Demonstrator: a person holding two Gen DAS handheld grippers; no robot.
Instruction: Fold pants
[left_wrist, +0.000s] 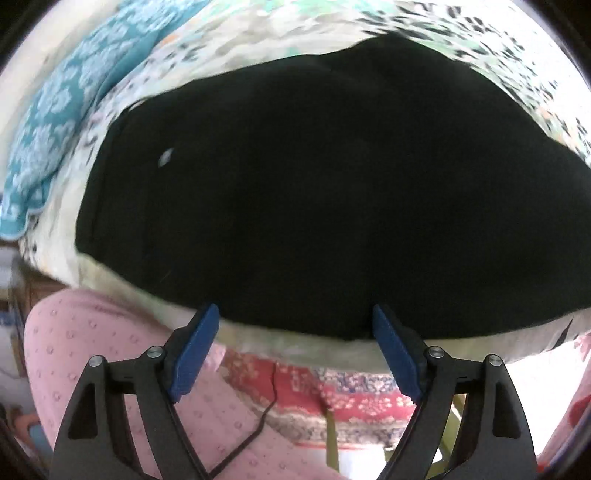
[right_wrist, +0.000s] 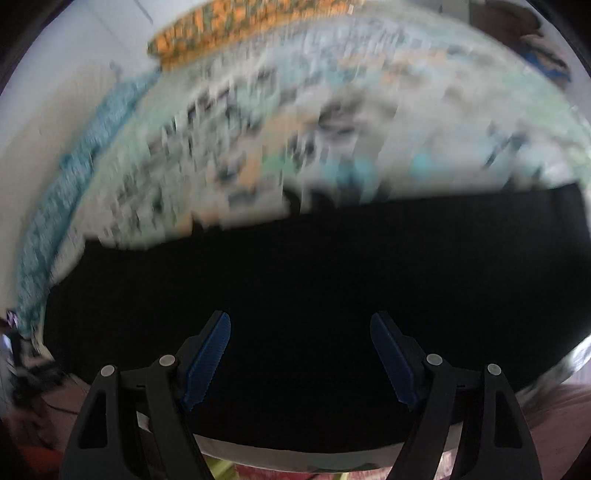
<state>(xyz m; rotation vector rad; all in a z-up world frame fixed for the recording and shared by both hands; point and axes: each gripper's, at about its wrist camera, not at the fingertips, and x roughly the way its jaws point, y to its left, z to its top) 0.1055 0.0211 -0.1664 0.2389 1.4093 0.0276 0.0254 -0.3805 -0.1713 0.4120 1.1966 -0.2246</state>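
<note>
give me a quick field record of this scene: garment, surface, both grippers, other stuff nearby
garment: black pants, lying spread on the bed
surface: patterned bedsheet
left gripper: open, nothing between its blue pads, over the garment's near edge
right gripper: open, empty, above the black fabric
nearby: teal patterned cloth left of the garment; person's pink dotted clothing below
view quality: right wrist view motion-blurred

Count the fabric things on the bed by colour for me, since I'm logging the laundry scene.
Black, folded pants: 1
Teal white-patterned cloth: 1
Pale floral bedsheet with black, green and orange marks: 1
Orange patterned cloth at the far edge, blurred: 1
Total: 4
</note>
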